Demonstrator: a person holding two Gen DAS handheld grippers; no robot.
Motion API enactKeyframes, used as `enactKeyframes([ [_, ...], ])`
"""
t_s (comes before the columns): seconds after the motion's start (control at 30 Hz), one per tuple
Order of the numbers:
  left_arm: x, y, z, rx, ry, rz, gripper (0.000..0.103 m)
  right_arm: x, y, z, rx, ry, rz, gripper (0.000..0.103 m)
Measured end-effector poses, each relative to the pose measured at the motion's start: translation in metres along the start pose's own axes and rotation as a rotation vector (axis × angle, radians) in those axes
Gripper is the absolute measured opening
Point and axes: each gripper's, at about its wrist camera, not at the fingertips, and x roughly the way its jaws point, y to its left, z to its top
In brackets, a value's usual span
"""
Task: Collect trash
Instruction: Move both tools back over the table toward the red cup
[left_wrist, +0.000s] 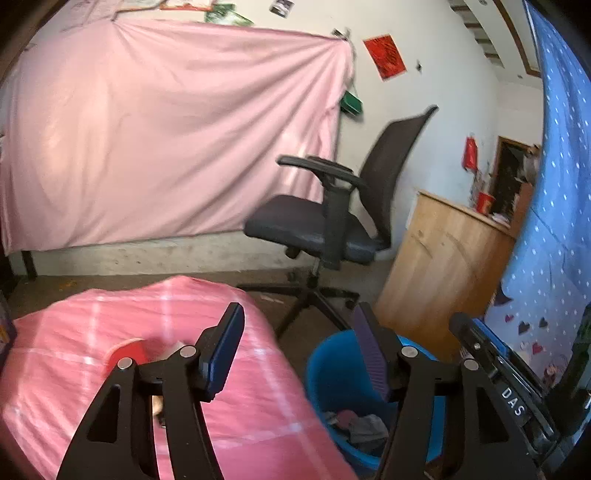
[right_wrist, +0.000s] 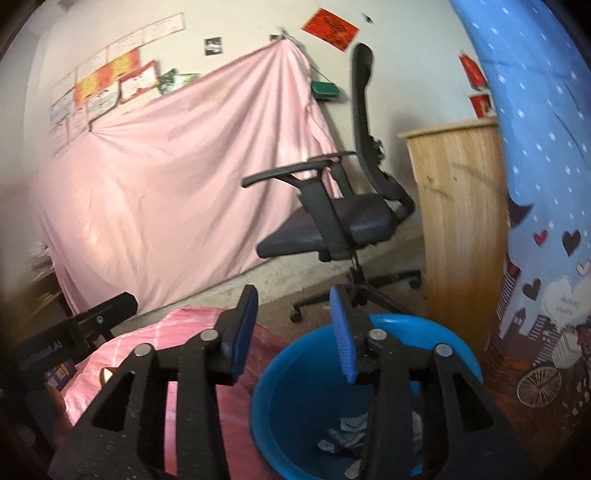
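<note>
Left gripper (left_wrist: 299, 350): black linkage arms with triangular cut-outs, round silver pivot pins, ribbed blue-purple pads on fingers (left_wrist: 225, 347). Right gripper (right_wrist: 293, 332): same black frame, silver pins, bright blue ribbed pads (right_wrist: 341, 336). White lettering "DAS" on right gripper's housing in left wrist view; partly legible white text on left unit's side.
</note>
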Motion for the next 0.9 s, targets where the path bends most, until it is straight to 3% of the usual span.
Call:
enactKeyframes([
  [0.2,-0.030,0.034,0.004,-0.035,-0.072,0.078,0.056,-0.001,0.031,0.002,-0.040,-0.038,0.061,0.076],
  [0.4,-0.064,0.070,-0.002,-0.075,-0.147,0.166,0.067,-0.003,0.068,0.000,-0.105,-0.077,0.140,0.089],
  [0.53,-0.084,0.092,-0.010,-0.097,-0.181,0.210,0.084,-0.006,0.089,-0.006,-0.153,-0.096,0.189,0.102],
  [0.67,-0.102,0.116,-0.021,-0.131,-0.206,0.262,0.100,-0.007,0.105,-0.012,-0.195,-0.111,0.221,0.103],
  [0.9,-0.122,0.146,-0.041,-0.141,-0.214,0.355,0.101,-0.008,0.128,-0.022,-0.252,-0.124,0.248,0.103],
])
